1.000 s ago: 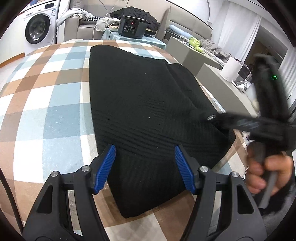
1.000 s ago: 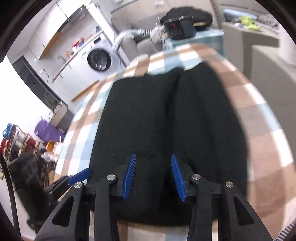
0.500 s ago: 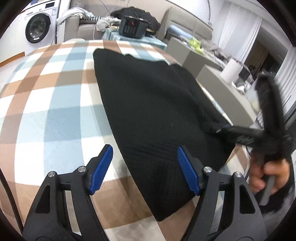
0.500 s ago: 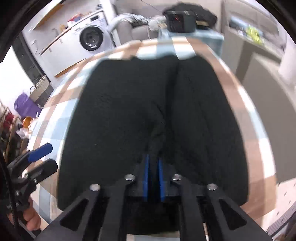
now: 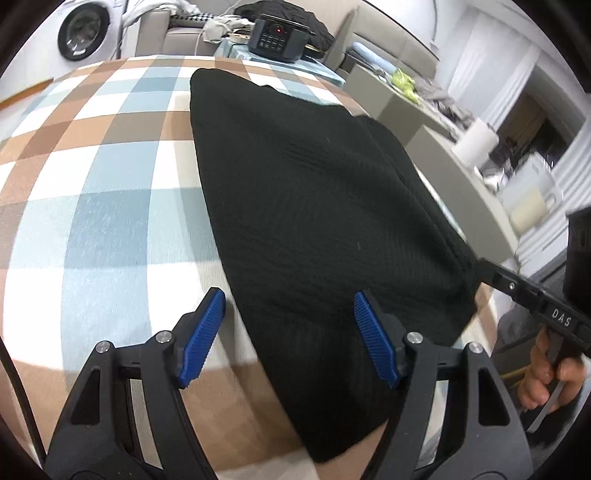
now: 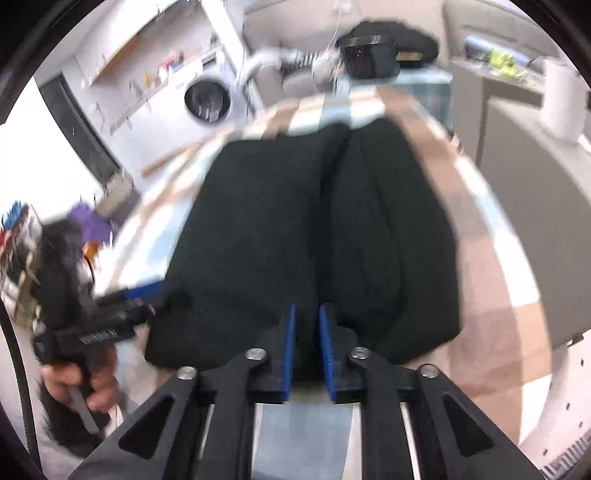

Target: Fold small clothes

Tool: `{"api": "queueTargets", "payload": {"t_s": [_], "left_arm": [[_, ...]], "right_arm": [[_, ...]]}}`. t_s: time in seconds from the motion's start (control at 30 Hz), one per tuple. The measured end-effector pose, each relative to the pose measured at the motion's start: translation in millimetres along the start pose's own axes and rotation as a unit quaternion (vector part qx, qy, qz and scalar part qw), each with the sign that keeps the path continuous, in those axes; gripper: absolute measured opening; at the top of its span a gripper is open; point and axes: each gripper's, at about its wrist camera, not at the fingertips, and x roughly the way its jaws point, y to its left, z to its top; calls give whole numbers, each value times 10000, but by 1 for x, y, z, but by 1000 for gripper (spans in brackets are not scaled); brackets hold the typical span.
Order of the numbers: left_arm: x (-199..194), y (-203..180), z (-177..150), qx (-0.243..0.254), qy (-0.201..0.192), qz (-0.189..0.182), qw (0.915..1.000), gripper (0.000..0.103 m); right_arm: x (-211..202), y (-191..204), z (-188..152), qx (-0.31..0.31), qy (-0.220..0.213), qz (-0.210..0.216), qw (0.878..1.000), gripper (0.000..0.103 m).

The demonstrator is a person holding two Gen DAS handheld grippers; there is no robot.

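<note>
A black knit garment (image 5: pixel 314 206) lies folded lengthwise on the checked tablecloth (image 5: pixel 103 206). My left gripper (image 5: pixel 290 338) is open, its blue pads (image 5: pixel 201 334) straddling the garment's near left edge just above the cloth. My right gripper (image 6: pixel 306 345) is shut on the garment's near hem (image 6: pixel 306 295), pinching a fold of black fabric between its blue pads (image 6: pixel 290 350). The right gripper also shows in the left wrist view (image 5: pixel 480 264) at the garment's right edge. The left gripper shows in the right wrist view (image 6: pixel 155 308) at the garment's left corner.
A black appliance (image 5: pixel 279 35) stands on a small table beyond the far end. A washing machine (image 5: pixel 83 31) is at the back left. A grey counter (image 5: pixel 443 147) with a paper roll (image 5: pixel 476 142) runs along the right. The table's near edge is under my grippers.
My right gripper closed on the garment's near hem and pulled it up. My left gripper shifted left toward the garment's left edge and stayed open.
</note>
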Motion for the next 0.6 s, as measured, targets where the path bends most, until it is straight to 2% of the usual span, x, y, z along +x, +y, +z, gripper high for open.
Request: {"api": "queueTargets", "payload": {"t_s": [0.1,0.13,0.17,0.2,0.23,0.27,0.37,0.5,0.6], "left_arm": [[10,8,16,-353,-200,-96,9991,69],[13,10,21,-451,-246,-69,9987,61],[17,12,26,-557,-290,-13,9980,44],[21,15,30,-655,-308,65,9974,34],[24,20,34,-784,-311,48,9964,18],[24,28,36,-965,-351,-138,9946,14],[17,47,37,-1207,-457,-197,9914,12],[-11,77,32,-1178,-576,195,9912,12],[-25,95,32,-1196,-359,417,9913,14]], "right_arm": [[-3,-13,5,255,-161,-285,9991,22],[-2,-18,7,347,-125,-361,9987,22],[-1,-23,7,459,-107,-392,9981,22],[-2,-28,7,568,-116,-395,9975,22],[-3,-30,7,610,-126,-402,9972,22],[-5,-30,7,630,-144,-406,9971,23],[-15,-29,8,637,-227,-388,9970,27],[-6,-20,19,567,-182,-276,9978,27],[5,-9,23,489,-80,37,9988,28]]}}
